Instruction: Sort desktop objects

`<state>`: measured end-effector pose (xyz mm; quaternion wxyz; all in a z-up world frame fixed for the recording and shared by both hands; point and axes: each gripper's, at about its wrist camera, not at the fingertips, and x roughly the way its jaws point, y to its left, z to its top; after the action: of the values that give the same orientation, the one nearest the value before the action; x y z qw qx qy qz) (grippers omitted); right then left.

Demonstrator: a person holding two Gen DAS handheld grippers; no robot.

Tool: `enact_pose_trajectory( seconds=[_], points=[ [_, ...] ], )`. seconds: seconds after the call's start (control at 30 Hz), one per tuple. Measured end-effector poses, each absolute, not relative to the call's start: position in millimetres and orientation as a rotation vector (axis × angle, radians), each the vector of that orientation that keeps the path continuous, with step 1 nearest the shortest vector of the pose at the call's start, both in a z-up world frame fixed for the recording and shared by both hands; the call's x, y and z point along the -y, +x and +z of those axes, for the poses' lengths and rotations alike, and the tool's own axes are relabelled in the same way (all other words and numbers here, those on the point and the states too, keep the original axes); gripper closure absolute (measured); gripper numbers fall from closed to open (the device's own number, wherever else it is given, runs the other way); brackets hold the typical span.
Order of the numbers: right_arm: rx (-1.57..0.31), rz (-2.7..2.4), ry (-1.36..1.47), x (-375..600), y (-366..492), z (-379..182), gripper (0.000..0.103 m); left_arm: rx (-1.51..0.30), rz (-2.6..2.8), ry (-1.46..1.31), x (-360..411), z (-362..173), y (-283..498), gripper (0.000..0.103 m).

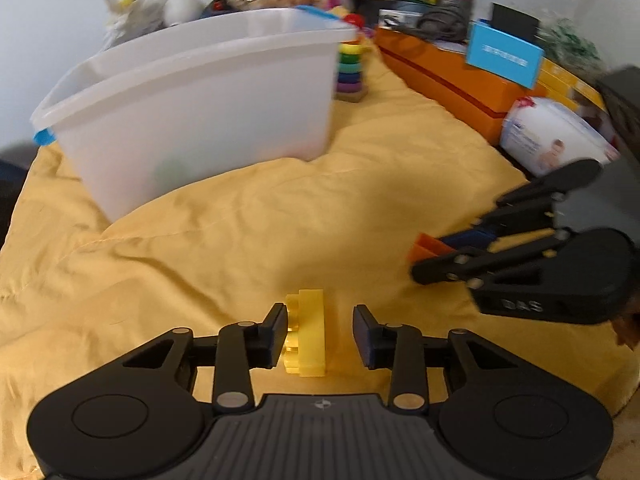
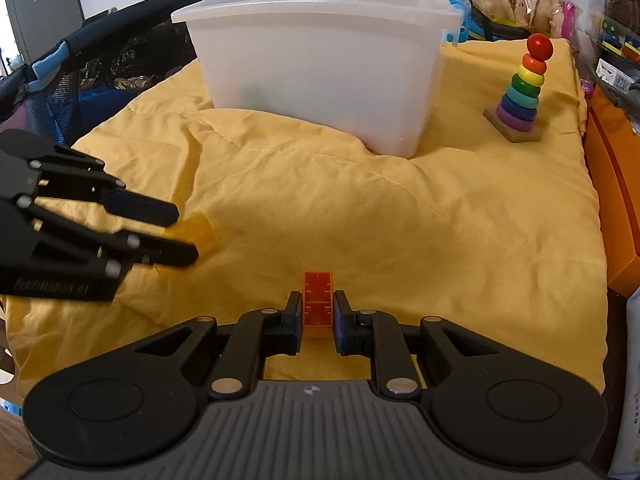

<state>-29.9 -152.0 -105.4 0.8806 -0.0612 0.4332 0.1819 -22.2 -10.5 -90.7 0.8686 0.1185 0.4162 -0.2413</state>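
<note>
A yellow brick [image 1: 308, 332] lies on the yellow quilt [image 1: 280, 220] between the fingers of my left gripper [image 1: 320, 322]. The brick rests against the left pad, and a clear gap separates it from the right pad, so the gripper is open. From the right wrist view, the left gripper [image 2: 186, 232] points at that same yellow brick [image 2: 200, 230]. My right gripper [image 2: 318, 308] is shut on an orange brick [image 2: 318, 300], held just above the quilt. It also appears at the right of the left wrist view [image 1: 424, 258]. A white plastic bin [image 2: 320, 60] stands behind both grippers.
A rainbow ring stacker [image 2: 522, 84] stands to the right of the bin. An orange box [image 1: 440, 68] and a pack of wipes [image 1: 556, 136] border the quilt's right side. A dark mesh playpen [image 2: 100, 52] sits at the left. Cluttered toys and bags fill the back.
</note>
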Motion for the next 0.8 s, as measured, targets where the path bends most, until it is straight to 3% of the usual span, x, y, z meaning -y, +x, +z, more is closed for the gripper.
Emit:
enact_pose_trajectory(
  seconds=[0.8],
  points=[
    [-0.909,0.392,-0.123,154.8,-33.2,-111.6,0.085,-0.850,-0.545,0.236,21.7,-80.4,-35.9,0.060]
  ],
)
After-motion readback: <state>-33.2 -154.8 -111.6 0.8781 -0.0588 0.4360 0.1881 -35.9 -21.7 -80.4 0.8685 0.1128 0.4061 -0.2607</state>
